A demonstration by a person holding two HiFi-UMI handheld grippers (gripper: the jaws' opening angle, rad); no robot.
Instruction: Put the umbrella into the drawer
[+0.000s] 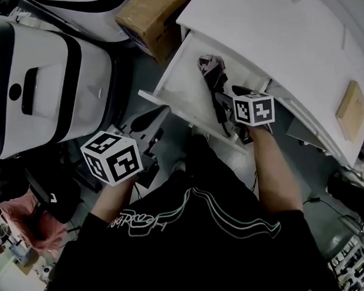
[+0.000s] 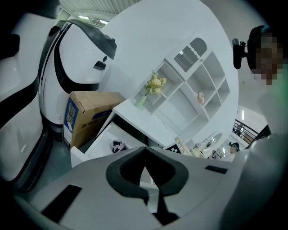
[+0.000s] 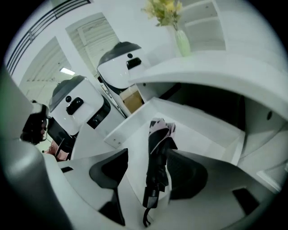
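Observation:
A folded black and pink umbrella [image 1: 212, 76] lies inside the open white drawer [image 1: 166, 104] under the desk. My right gripper [image 1: 223, 101] hangs over the drawer, above the umbrella's handle end. In the right gripper view the umbrella [image 3: 158, 157] lies on the drawer floor [image 3: 202, 130] in line with the gap of the right gripper [image 3: 147, 155], whose jaws stand wide apart with no pad pressing on it. My left gripper [image 1: 148, 122] is held left of the drawer's front corner. Seen in its own view, the left gripper [image 2: 145, 155] has its pads together with nothing between them, and the umbrella [image 2: 119, 145] shows in the drawer [image 2: 81, 155] beyond.
A cardboard box [image 1: 154, 14] stands beside the drawer's left side. Large white and black machine shells [image 1: 44, 84] fill the left. The white desk top [image 1: 286, 50] carries a wooden block [image 1: 351, 109]. A vase of flowers [image 2: 153, 87] and a white shelf unit [image 2: 198, 85] stand behind.

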